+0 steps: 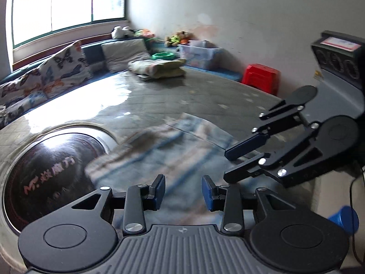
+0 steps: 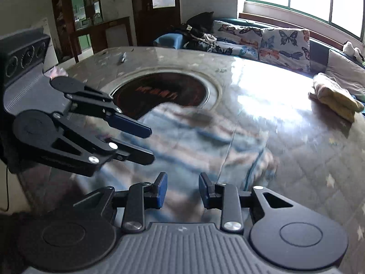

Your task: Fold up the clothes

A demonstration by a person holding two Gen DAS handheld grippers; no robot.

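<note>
the left gripper (image 1: pixel 183 193) has its blue-padded fingers (image 1: pixel 159 190) spread apart, gripping nothing. the right gripper (image 2: pixel 182 190) is likewise parted and empty. the two sit close side by side, angled toward each other, each showing in the other's view.

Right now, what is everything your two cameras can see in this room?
Striped garment: one, blue and pale, blurred, lying on the table between the grippers.
Table: one, grey quilted cover under a glossy sheet.
Round inset plate: one, dark with red lettering, set in the table.
Folded clothes: one pile, yellowish, far side of the table.
Butterfly cushions: several, white with butterflies, below the window.
Grey cushion: one, beside them.
Plastic bin: one, clear, by the wall.
Stool: one, red, by the wall.
Window: one, green-framed.
Left gripper: black, blue pads, open.
Right gripper: same, open.
</note>
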